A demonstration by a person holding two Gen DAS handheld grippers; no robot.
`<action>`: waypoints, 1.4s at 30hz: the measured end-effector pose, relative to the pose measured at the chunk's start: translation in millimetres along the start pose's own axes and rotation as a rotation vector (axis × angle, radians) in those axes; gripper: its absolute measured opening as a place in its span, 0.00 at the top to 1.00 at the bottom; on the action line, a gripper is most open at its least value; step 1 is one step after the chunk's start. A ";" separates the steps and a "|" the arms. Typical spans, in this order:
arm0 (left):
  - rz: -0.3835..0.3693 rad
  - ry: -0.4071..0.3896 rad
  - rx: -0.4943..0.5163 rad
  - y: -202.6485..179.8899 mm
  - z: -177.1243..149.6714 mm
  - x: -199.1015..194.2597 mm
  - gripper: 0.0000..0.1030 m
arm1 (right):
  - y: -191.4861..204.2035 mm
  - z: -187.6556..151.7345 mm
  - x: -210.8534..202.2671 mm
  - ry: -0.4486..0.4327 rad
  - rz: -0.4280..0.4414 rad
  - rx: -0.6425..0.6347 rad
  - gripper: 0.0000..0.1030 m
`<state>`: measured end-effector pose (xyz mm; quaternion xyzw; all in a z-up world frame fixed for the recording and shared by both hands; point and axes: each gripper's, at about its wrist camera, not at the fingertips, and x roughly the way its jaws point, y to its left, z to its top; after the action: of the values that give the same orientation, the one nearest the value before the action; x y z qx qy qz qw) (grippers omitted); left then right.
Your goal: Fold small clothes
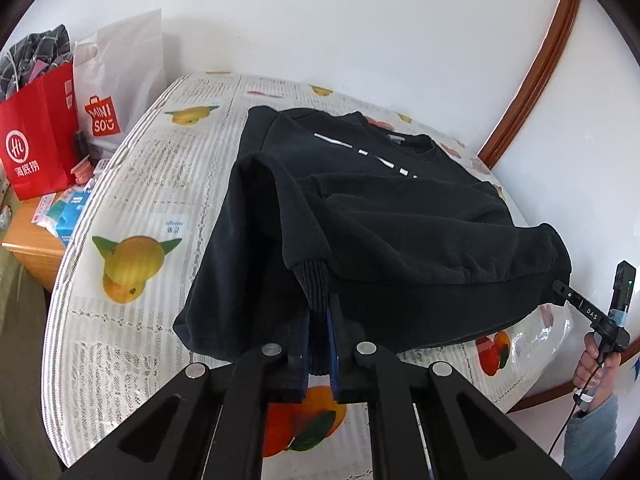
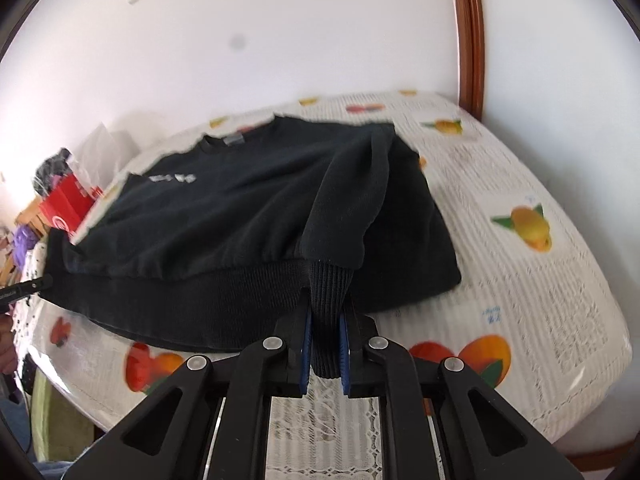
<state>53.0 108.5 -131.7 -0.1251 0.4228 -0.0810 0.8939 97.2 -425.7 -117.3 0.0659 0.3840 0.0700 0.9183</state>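
From my left wrist camera I note the left gripper (image 1: 320,316) closed tight at six o'clock, its blue pads (image 1: 333,350) pinching the ribbed cuff (image 1: 316,288) of a black sweatshirt (image 1: 380,216); the garment lies front up across a round table (image 1: 160,184) covered in a fruit-printed cloth, collar toward twelve o'clock, white dashes on the chest, and the near hem is raised off the cloth; at four o'clock I see the right gripper (image 1: 558,289) gripping the hem's far corner, held by a hand (image 1: 596,364) in a blue-grey sleeve; at nine o'clock, beyond the table edge, stand a red paper bag (image 1: 38,140) and a white Miniso bag (image 1: 120,92) on a wooden side table (image 1: 28,240). From my right wrist camera, somewhat blurred, I record the right gripper (image 2: 325,320) at six o'clock, closed down on the other ribbed cuff (image 2: 328,280), fabric bunched between its blue pads (image 2: 306,344); the sweatshirt (image 2: 224,216) spreads from centre toward ten o'clock, its hem band lifted clear of the table (image 2: 540,280); the tip of the left gripper (image 2: 46,280) meets the hem corner at nine o'clock; the red bag (image 2: 68,204) shows behind it.
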 end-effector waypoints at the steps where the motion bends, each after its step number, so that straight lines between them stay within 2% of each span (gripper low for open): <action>1: -0.001 -0.014 0.004 -2.2 3.7 -4.4 0.93 | -0.2 4.3 -4.7 -0.013 0.013 0.004 0.89; 6: -0.005 -0.068 0.018 -12.3 28.1 -15.2 0.93 | 1.3 33.0 -16.4 -0.075 0.043 0.035 0.89; 13: -0.008 -0.103 0.014 -17.4 65.2 -5.4 0.93 | -0.6 74.9 -0.5 -0.109 0.072 0.096 0.89; 23: -0.008 -0.053 -0.042 -0.9 118.4 48.7 0.93 | -8.2 127.9 58.3 -0.101 0.100 0.157 0.89; 29: 0.015 -0.005 -0.061 7.9 141.0 90.3 0.93 | -22.0 138.5 95.9 -0.064 0.105 0.200 0.89; 34: 0.005 0.045 -0.085 16.3 147.6 115.3 0.92 | -30.8 140.9 131.8 0.021 0.075 0.233 0.88; 36: 0.003 0.061 -0.082 16.3 148.9 120.8 0.85 | -34.2 140.7 138.1 0.038 0.060 0.238 0.84; 39: -0.026 0.043 -0.076 14.7 151.0 117.6 0.82 | -42.3 142.2 139.1 0.050 0.067 0.269 0.83; 42: -0.049 0.020 -0.033 9.6 149.6 103.6 0.80 | -44.9 144.8 120.5 0.009 0.063 0.284 0.83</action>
<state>234.7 114.9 -119.3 -0.1493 0.4300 -0.0971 0.8851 287.9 -457.9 -108.2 0.2069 0.3920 0.0441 0.8953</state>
